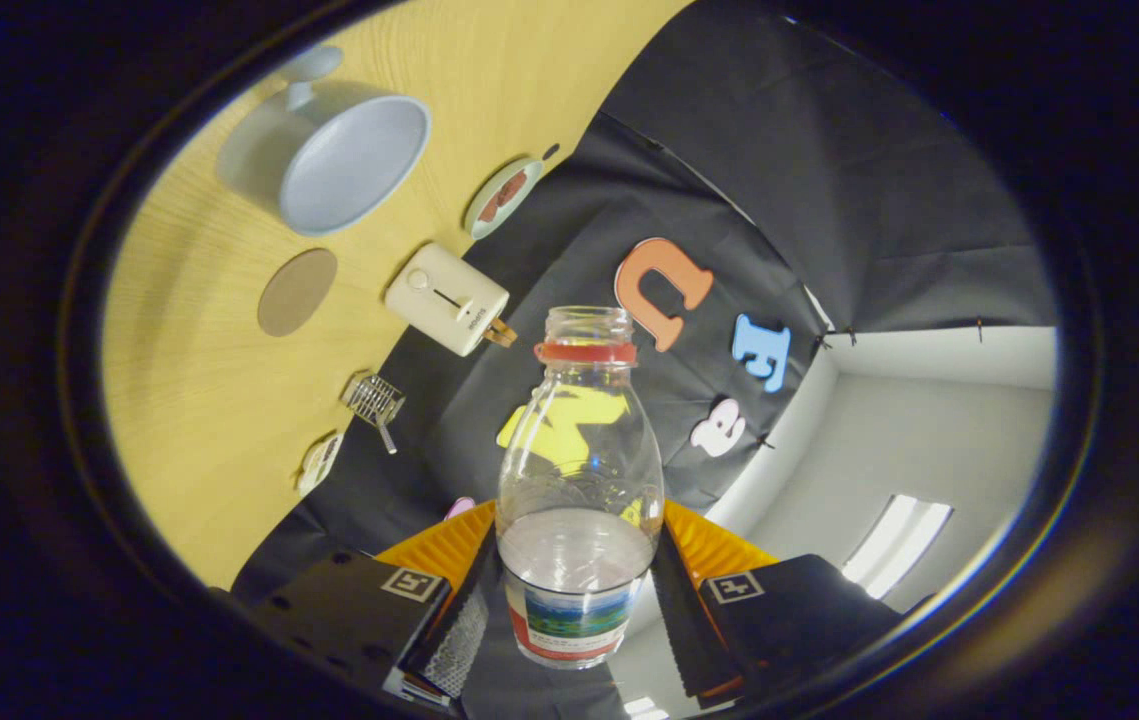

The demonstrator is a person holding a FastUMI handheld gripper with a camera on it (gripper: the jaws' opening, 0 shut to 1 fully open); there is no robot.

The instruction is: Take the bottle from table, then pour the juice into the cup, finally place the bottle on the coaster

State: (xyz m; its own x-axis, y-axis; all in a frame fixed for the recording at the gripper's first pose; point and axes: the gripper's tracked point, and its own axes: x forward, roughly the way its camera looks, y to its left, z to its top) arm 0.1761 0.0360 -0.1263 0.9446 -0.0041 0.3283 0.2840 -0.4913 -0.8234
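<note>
The pale wooden surface (199, 400) fills the frame's left, tilted, carrying the wide grey cup (349, 165) at upper left and the round brown coaster (297, 291) below it. At lower centre, the jaws (577, 610) clamp the clear, uncapped plastic bottle (579, 480) low on its labelled body. It looks light, thin-walled, slippery; squeeze gently.

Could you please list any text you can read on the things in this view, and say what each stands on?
None reads clearly.
Label on the bottle, gripped between both fingers: print too small.
Word on the white box on the table: blurred.
</note>
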